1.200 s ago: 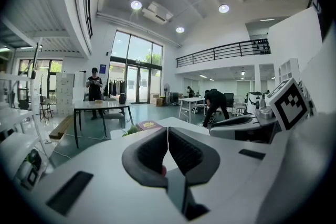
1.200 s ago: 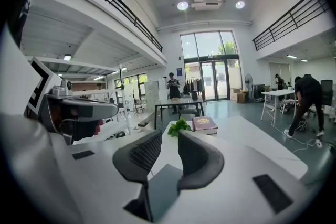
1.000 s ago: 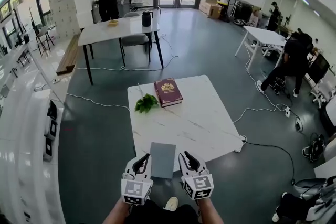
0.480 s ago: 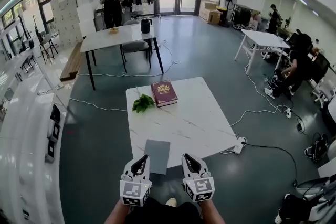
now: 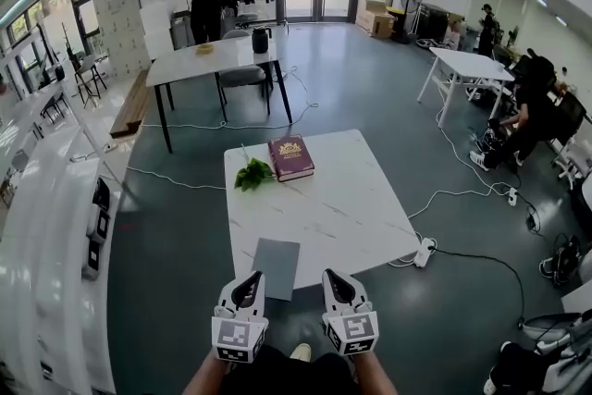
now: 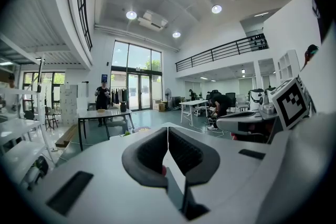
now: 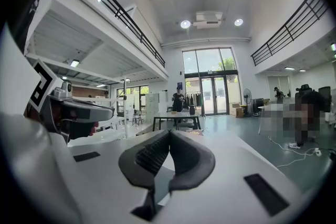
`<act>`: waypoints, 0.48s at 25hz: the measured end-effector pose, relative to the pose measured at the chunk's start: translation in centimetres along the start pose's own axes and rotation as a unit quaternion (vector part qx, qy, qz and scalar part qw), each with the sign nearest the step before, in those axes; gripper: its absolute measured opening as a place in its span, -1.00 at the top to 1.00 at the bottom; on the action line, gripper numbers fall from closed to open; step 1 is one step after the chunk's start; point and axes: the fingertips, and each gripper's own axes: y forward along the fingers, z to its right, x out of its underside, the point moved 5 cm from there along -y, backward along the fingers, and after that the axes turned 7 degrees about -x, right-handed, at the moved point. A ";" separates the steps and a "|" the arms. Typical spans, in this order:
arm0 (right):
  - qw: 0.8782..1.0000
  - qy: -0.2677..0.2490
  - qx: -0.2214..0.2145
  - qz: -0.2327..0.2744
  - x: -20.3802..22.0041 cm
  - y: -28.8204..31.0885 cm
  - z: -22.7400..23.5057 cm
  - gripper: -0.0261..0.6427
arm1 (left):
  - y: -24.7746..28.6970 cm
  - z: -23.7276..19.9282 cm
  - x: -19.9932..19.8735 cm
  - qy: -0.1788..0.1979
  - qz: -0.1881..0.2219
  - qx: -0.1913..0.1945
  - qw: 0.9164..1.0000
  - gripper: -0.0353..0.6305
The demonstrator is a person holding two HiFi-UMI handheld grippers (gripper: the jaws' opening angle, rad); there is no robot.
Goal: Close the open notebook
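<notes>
A thin grey notebook (image 5: 276, 265) lies flat with its cover down at the near edge of the white marble table (image 5: 347, 208). Both grippers hang just short of that edge, on my side of it. My left gripper (image 5: 248, 290) is below the notebook's near left corner, its tips (image 6: 167, 128) meeting with nothing between them. My right gripper (image 5: 335, 285) is off the notebook's near right, apart from it. Its jaws have just been closing and now stand shut (image 7: 169, 131) on nothing.
A dark red book (image 5: 290, 157) and a sprig of green leaves (image 5: 253, 173) lie at the table's far end. Cables and a power strip (image 5: 424, 252) run across the floor to the right. A white counter (image 5: 46, 227) lines the left side. People stand and sit at far tables.
Both grippers have drawn back from the notebook's near end toward me, so they no longer flank it. The notebook lies as before.
</notes>
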 end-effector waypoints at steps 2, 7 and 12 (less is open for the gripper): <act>1.000 -0.001 -0.001 0.000 0.0 -0.1 0.0 0.87 | -0.2 0.1 0.0 0.000 0.000 -0.001 1.000 0.82; 1.000 -0.002 -0.003 -0.001 -0.4 -0.2 -0.1 0.87 | -0.4 0.1 -0.3 0.002 -0.002 -0.003 1.000 0.82; 1.000 -0.003 -0.002 0.000 -0.3 -0.4 -0.2 0.87 | -0.5 0.2 -0.3 0.001 0.001 -0.004 1.000 0.82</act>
